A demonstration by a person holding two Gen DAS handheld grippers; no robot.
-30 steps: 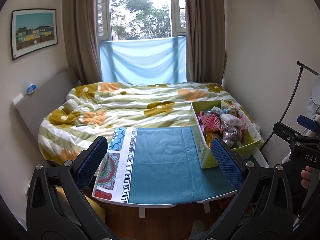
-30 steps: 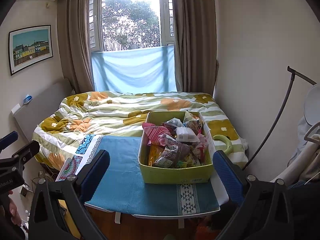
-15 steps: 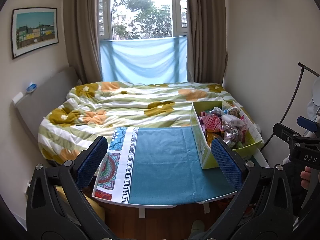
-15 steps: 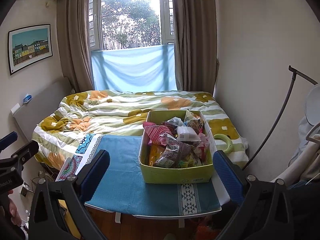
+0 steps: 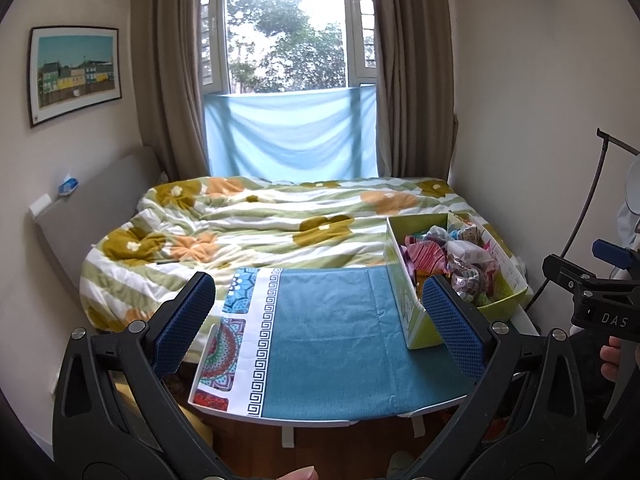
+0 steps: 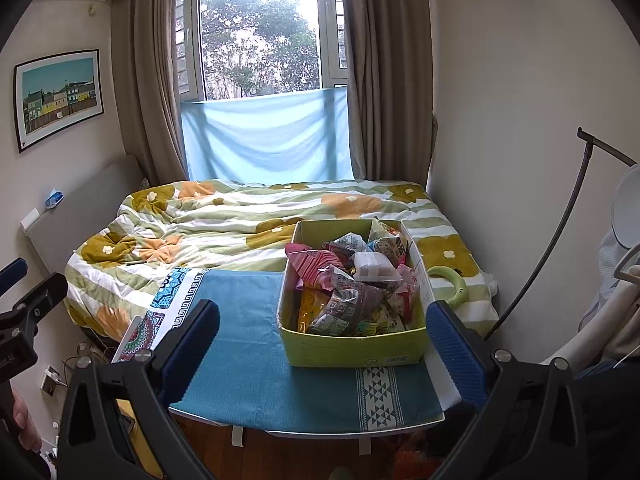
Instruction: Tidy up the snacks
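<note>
A lime-green cardboard box [image 6: 352,350] full of mixed snack packets [image 6: 344,280] stands on the right part of a small table covered by a teal cloth [image 6: 248,360]. In the left wrist view the box [image 5: 416,320] sits at the table's right end with packets [image 5: 460,260] heaped inside. My left gripper [image 5: 318,326] is open and empty, held back from the table's near edge. My right gripper [image 6: 322,340] is open and empty, in front of the box and apart from it.
A bed with a floral striped duvet [image 5: 260,224] lies behind the table. A green ring [image 6: 448,284] lies on the bed right of the box. A curved black pole [image 6: 552,240] and white furniture stand at the right. Wood floor [image 5: 320,452] is below.
Both views have drifted very slightly; the grippers stay open and nothing on the table has moved.
</note>
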